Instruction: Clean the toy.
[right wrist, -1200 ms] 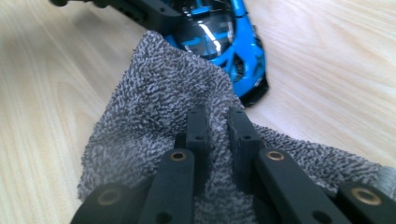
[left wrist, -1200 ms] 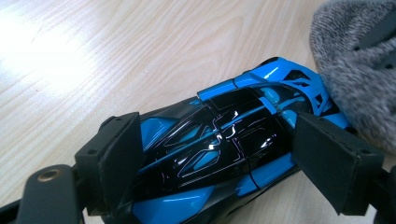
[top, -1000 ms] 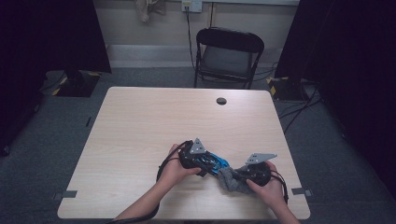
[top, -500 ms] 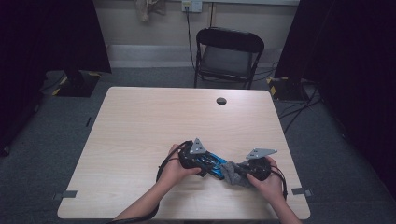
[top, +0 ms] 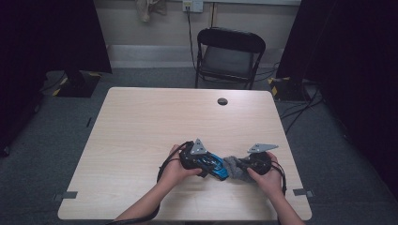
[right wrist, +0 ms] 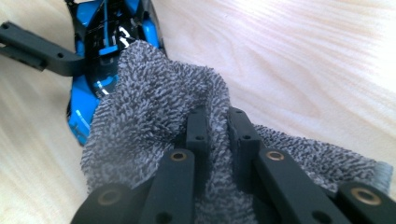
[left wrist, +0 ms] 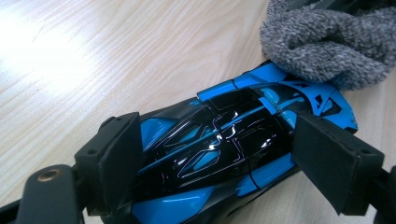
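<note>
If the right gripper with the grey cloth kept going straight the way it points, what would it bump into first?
Most likely the blue toy car: the right gripper points at it, and its cloth already overlaps the car's near end.

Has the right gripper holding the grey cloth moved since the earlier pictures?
Yes. The right gripper with the grey terry cloth has edged left toward the blue toy car, away from the table's right edge.

A: What's different from a second ago?
B: The right hand-held gripper (top: 240,168) sits closer to the blue toy car (top: 217,166), so the gap between the two hands is narrower.
A: And the grey cloth (top: 233,167)?
B: It now presses against the car's end rather than lying just beside it.
</note>
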The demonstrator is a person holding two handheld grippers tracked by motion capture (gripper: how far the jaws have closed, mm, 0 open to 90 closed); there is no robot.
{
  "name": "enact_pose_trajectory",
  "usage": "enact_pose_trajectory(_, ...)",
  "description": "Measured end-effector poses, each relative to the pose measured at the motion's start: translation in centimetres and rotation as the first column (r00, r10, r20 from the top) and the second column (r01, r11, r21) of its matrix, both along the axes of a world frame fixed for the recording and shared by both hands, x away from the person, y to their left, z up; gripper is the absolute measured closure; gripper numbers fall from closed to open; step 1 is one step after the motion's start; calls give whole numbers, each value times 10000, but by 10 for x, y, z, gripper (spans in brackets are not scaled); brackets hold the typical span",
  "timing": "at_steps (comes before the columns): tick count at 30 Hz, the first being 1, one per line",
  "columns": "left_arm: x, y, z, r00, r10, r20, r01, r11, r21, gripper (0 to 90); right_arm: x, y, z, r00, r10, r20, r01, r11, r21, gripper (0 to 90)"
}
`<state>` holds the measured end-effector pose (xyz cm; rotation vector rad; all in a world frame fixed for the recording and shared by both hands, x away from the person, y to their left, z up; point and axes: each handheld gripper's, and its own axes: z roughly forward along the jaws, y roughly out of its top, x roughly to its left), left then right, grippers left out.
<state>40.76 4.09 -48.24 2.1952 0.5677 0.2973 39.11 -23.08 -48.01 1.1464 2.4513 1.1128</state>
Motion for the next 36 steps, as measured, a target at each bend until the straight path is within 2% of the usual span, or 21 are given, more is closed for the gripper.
enact_pose_trajectory(6, 0, 0, -1, 10000, -30, -16, 30, 10000, -61, 165, 5, -1, 1, 9999, -157, 63, 157, 9999, -22, 819)
enact_pose_trajectory(10, 1, 1, -1, 10000, -33, -27, 32, 10000, -91, 161, 5, -3, 2, 10000, -77, 51, 76, 10000, 26, 819)
enact_pose_trajectory(21, 1, -1, -1, 9999, -127, -49, 126, 9998, -120, 160, -16, -15, 19, 9992, 250, 317, -261, 9991, 340, 819)
enact_pose_trajectory(29, 0, -3, -1, 9999, -154, -78, 153, 9998, -129, 159, -34, -11, 28, 9949, 975, 270, -994, 9919, 797, 819)
enact_pose_trajectory(34, 0, -3, -1, 9999, -154, -77, 153, 9998, -130, 159, -43, -1, 21, 9906, 1369, 13, -1366, 9876, 777, 818)
enact_pose_trajectory(36, 0, -3, -1, 9999, -146, -67, 145, 9998, -138, 159, -44, 3, 15, 9874, 1580, -111, -1571, 9858, 590, 818)
